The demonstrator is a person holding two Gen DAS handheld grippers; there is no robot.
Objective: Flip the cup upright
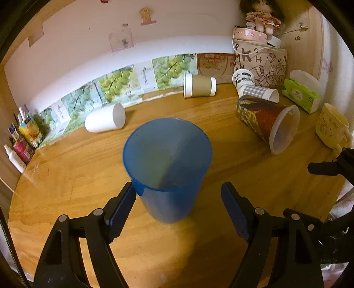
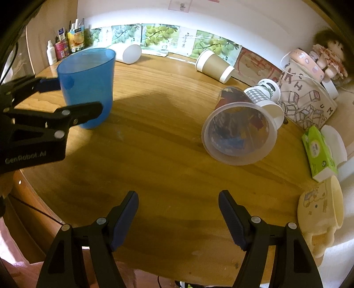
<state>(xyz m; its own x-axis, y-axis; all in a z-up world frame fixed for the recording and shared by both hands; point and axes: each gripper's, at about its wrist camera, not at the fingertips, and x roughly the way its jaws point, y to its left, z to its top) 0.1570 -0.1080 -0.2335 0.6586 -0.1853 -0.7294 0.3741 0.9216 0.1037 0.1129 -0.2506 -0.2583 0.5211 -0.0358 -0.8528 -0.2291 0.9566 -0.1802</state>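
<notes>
The translucent blue plastic cup (image 1: 166, 168) stands upright on the wooden bench (image 1: 66, 177), mouth up, towards the bench's left side and well short of the back edge. The left tool (image 1: 178, 207) has its jaws spread wide on either side of the cup; the left pad sits at or just beside the cup wall, the right pad is clearly apart from it, so nothing is gripped. The cup's rim is blurred in the left wrist view, and whether the left pad truly touches is hard to tell.

The right tool (image 2: 178, 219) hangs wide open over the near edge of the bench, holding nothing, with bare wood ahead of it. The middle of the bench between the blue cup and the clear plastic cup with a printed sleeve (image 2: 239, 130) is open room.

That clear cup lies on its side towards the right, mouth facing the near edge. Just behind it lies a small checked paper cup (image 2: 263, 97), partly hidden. A white plastic cup (image 1: 105, 121) and a brown-banded paper cup (image 1: 200, 85) lie on their sides along the back edge. At the right edge a pale yellow mug (image 2: 318, 210) lies tipped, cut off by the frame, beside a green tissue pack (image 2: 318, 152).

A lettered fabric bag (image 1: 263, 64) with a doll (image 1: 263, 17) on top fills the back right corner; bottles (image 2: 64, 46) crowd the back left corner. Grape-print panels (image 1: 115, 82) line the wall.
</notes>
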